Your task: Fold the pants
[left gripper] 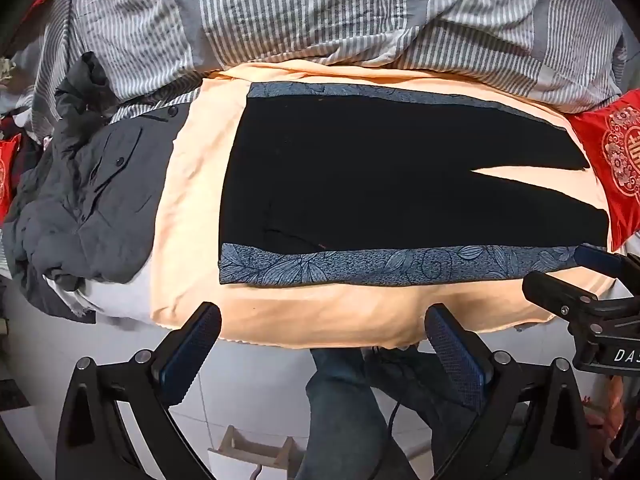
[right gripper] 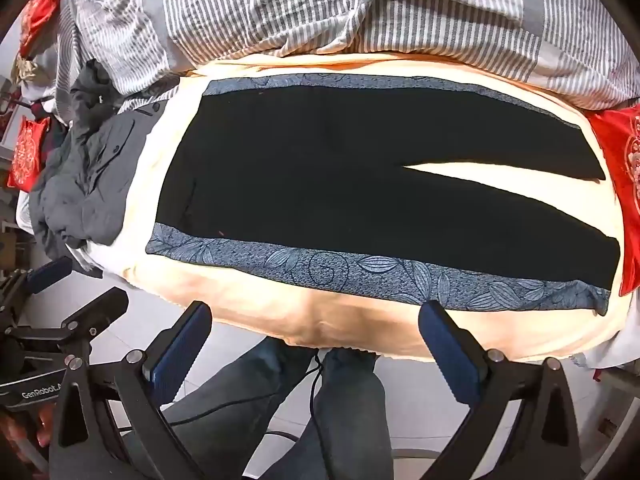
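While both grippers' jaws stand spread and empty, the pants (left gripper: 360,176) lie flat, their creases lost in black.

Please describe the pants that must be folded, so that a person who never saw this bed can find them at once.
On the bed, a peach sheet covers the near part, below the striped quilt. The pants lie flat on that sheet, legs spread toward the red cushion. Unlike the crumpled grey garment beside them, they are black with blue leaf-patterned side bands.
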A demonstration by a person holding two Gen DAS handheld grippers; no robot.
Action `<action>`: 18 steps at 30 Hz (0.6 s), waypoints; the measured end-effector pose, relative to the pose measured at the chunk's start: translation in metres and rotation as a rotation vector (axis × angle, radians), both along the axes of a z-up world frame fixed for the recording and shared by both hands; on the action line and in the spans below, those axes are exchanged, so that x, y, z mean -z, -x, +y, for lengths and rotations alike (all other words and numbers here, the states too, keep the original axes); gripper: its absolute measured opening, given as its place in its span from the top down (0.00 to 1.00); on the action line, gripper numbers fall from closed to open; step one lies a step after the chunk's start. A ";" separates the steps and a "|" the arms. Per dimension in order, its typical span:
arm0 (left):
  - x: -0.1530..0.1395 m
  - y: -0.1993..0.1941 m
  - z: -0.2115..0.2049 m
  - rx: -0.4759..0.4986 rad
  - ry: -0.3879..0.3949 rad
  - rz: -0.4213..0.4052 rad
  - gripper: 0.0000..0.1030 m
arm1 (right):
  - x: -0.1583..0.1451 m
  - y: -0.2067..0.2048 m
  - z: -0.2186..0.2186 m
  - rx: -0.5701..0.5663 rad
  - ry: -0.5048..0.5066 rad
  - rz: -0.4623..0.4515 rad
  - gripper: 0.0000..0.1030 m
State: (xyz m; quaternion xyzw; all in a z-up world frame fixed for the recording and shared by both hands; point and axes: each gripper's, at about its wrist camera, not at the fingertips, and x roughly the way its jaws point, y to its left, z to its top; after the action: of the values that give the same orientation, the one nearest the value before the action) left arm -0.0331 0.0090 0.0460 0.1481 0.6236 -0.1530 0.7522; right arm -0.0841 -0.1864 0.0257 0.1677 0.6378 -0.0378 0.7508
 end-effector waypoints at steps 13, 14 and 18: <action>-0.005 0.003 -0.002 -0.005 -0.002 -0.020 0.01 | -0.001 0.007 -0.001 0.007 0.008 -0.019 0.00; -0.005 0.004 -0.002 -0.008 -0.003 -0.020 0.01 | -0.002 0.005 -0.002 0.006 0.004 -0.022 0.00; -0.006 0.007 -0.004 -0.019 -0.006 -0.024 0.01 | -0.002 0.007 -0.007 0.008 -0.005 -0.017 0.00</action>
State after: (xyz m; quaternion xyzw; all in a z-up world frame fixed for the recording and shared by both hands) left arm -0.0403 0.0054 0.0524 0.1463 0.6163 -0.1424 0.7606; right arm -0.0915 -0.1932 0.0281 0.1723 0.6307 -0.0379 0.7557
